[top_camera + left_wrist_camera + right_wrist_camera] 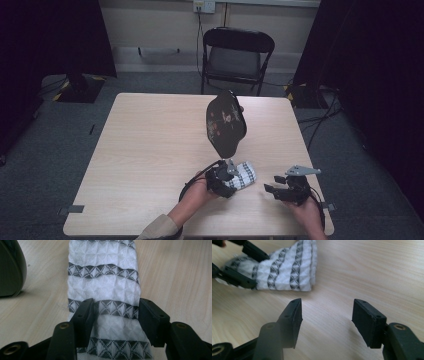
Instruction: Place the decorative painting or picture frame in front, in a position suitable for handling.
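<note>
My left claw (116, 315) straddles the folded white waffle-weave cloth with dark triangle bands (103, 282), one jaw at each edge; I cannot tell whether the pads press it yet. A dark oval fan on a stand (226, 122) rises just beyond it. My right claw (327, 320) sits released, bare pale wooden table (372, 272) between its jaws, the cloth ahead to its left.

Black chair (237, 57), grey carpet (150, 82)
</note>
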`<state>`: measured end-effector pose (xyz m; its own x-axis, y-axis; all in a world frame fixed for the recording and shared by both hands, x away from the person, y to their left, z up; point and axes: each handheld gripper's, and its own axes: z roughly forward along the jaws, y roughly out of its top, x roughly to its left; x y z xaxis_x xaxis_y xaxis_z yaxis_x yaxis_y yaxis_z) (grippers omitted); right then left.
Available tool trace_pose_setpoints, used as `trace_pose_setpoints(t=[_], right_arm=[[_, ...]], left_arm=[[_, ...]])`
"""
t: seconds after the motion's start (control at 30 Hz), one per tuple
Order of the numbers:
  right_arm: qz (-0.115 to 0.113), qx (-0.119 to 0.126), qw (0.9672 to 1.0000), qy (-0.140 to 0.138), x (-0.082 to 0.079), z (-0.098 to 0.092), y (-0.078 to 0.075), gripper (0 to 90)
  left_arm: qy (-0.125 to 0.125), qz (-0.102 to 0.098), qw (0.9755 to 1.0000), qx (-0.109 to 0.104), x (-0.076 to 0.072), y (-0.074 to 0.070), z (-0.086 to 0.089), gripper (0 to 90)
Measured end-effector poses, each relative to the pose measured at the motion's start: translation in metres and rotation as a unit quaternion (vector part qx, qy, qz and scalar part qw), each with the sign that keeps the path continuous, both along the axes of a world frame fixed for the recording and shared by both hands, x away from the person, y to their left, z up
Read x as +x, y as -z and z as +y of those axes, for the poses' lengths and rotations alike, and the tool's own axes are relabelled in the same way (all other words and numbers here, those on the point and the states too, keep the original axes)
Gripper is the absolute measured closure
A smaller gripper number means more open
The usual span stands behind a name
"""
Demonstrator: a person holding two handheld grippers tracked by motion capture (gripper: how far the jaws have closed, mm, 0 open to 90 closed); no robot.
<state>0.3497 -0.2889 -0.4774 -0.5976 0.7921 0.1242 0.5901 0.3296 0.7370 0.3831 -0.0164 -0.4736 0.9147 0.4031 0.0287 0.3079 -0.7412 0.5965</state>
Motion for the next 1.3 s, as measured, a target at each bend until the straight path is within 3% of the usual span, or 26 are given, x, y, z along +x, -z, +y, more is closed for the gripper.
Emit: trace_pose_setpoints(t=[0.17,0.4,0.6,0.67,0.73,0.87,0.9,1.0,1.03,1.07,1.1,1.2,1.3], right_arm=[[0.002,0.017,0.9998,0.005,-0.001,-0.001,-0.003,44.6],[0.008,0.027,0.9995,0.011,0.000,0.003,-0.007,46.9],[0.006,0.019,0.9997,0.012,0.001,0.006,-0.006,46.8],[0.003,0.017,0.9998,0.012,0.001,0.006,-0.007,46.8],[-0.001,0.017,0.9998,0.011,0.001,0.006,-0.008,46.4],[-0.005,0.008,0.9999,0.006,0.001,0.006,-0.008,45.6],[-0.009,-0.004,0.9999,0.003,0.001,0.007,-0.008,44.6],[-0.009,-0.004,1.0000,0.003,0.001,0.009,-0.008,43.1],[-0.012,-0.003,0.9999,0.002,0.001,0.011,-0.008,41.4],[-0.012,-0.003,0.9999,0.002,0.001,0.011,-0.008,41.4],[-0.014,-0.005,0.9999,0.001,0.001,0.014,-0.010,39.9],[-0.016,-0.005,0.9999,0.001,0.001,0.016,-0.010,39.4],[-0.015,-0.004,0.9999,0.000,0.003,0.022,-0.011,38.1]], left_arm=[[-0.003,0.005,0.9999,0.011,-0.002,-0.003,0.003,56.7],[-0.002,0.023,0.9997,0.005,0.000,-0.005,0.017,71.5],[-0.003,0.023,0.9997,0.012,-0.001,-0.007,0.023,77.7],[-0.013,0.025,0.9996,0.005,-0.001,-0.008,0.028,78.1],[-0.027,0.028,0.9991,-0.016,0.001,-0.012,0.040,78.3],[-0.029,0.030,0.9990,-0.014,-0.001,-0.016,0.053,78.1],[-0.035,0.029,0.9989,-0.016,-0.003,-0.019,0.064,78.1],[-0.047,0.028,0.9982,-0.024,-0.005,-0.024,0.078,77.9],[-0.059,0.027,0.9975,-0.028,-0.006,-0.028,0.094,77.9],[-0.059,0.027,0.9975,-0.028,-0.006,-0.028,0.094,77.9],[-0.076,0.028,0.9964,-0.028,-0.007,-0.029,0.110,77.8],[-0.088,0.032,0.9954,-0.024,-0.009,-0.028,0.124,77.7],[-0.116,0.029,0.9928,-0.006,-0.013,-0.022,0.153,77.5]])
